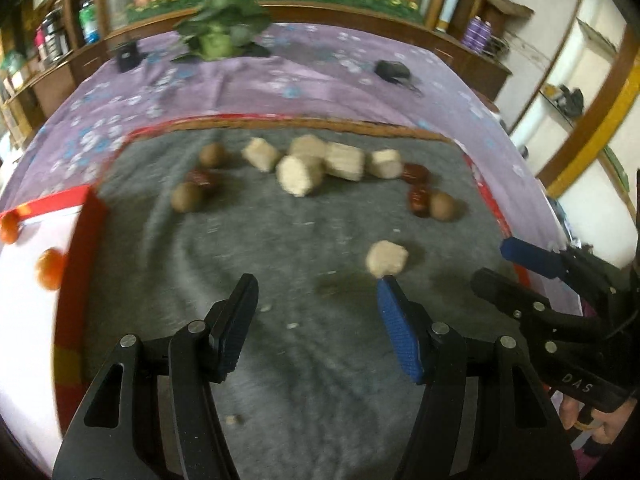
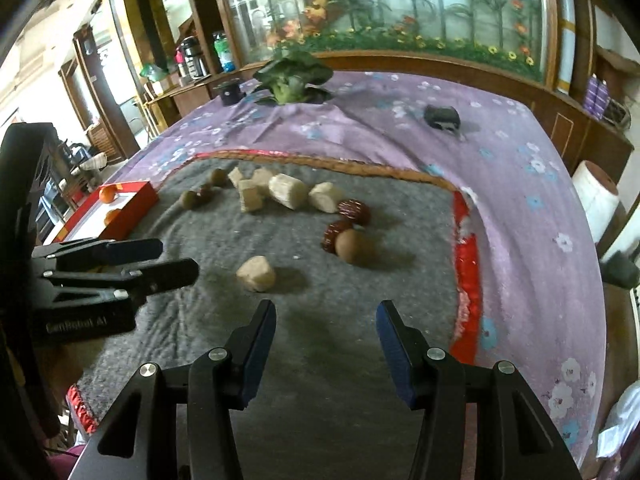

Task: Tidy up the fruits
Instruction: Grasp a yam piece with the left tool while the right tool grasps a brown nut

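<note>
- Nearest the cameras, both grippers hang over the grey mat (image 2: 320, 360) with fingers released; nothing lies between them. Left gripper (image 1: 316, 292); right gripper (image 2: 326, 316).
- Just beyond the fingertips lies the lone pale chunk (image 2: 256, 274). It sits just ahead and left of the right gripper, and just past the left gripper's blue right-hand finger (image 1: 394, 312). Its long axis runs roughly left to right. Both grippers are close; neither touches it.
- Beyond it and to the right: one brown round fruit (image 2: 352, 246), touching a red ridged fruit (image 2: 334, 234); a second red fruit (image 2: 354, 210) lies just behind.
- At the far edge: a row of about five pale chunks (image 1: 304, 166), with two brown fruits (image 1: 186, 198) and one red fruit to their left.
- At far left: the red-rimmed white box (image 2: 138, 204) holds two orange fruits (image 1: 50, 270).
- Count, blur permitting: six pale chunks, three brown, three red, two orange.
</note>
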{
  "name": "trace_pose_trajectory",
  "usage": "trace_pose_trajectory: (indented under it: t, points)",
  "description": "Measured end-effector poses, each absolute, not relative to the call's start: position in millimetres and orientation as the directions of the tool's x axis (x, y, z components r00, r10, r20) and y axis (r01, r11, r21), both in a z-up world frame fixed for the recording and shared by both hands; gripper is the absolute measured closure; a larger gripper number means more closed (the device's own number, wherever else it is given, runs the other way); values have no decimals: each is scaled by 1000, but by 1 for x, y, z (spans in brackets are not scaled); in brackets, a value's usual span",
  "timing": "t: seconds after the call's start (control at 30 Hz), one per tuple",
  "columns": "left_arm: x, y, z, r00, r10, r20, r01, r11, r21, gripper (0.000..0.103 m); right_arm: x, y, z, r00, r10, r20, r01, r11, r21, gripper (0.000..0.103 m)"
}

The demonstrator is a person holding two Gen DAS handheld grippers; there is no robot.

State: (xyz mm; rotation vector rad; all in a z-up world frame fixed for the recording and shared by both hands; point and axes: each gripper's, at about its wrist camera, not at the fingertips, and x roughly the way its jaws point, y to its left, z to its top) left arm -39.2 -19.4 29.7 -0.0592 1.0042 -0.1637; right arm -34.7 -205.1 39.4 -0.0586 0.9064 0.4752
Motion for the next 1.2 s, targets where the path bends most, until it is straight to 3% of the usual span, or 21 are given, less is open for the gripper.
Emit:
trace_pose_trajectory:
  t: [0.67,0.73,0.9,1.1,1.2]
  points:
    - [-16,-53,10,497,-179,-849,187,978,-97,41,18,-206,23,502,393,-770,-423,888,177,52]
    - [-16,-55,9,499,-166,-850,195,978,-76,41,24,-201,18,487,384,-784,-444,882,157,62]
    - [-14,-61,6,517,-136,-845,206,978,-31,41,28,-195,16,498,363,-788,-468,877,108,76]
    - [-15,-50,8,538,-124,-834,194,981,-21,80,18,-210,22,519,362,-774,-423,896,135,78]
    - [-18,-42,9,529,-140,-837,180,982,-50,80,8,-215,27,528,374,-763,-411,898,156,78]
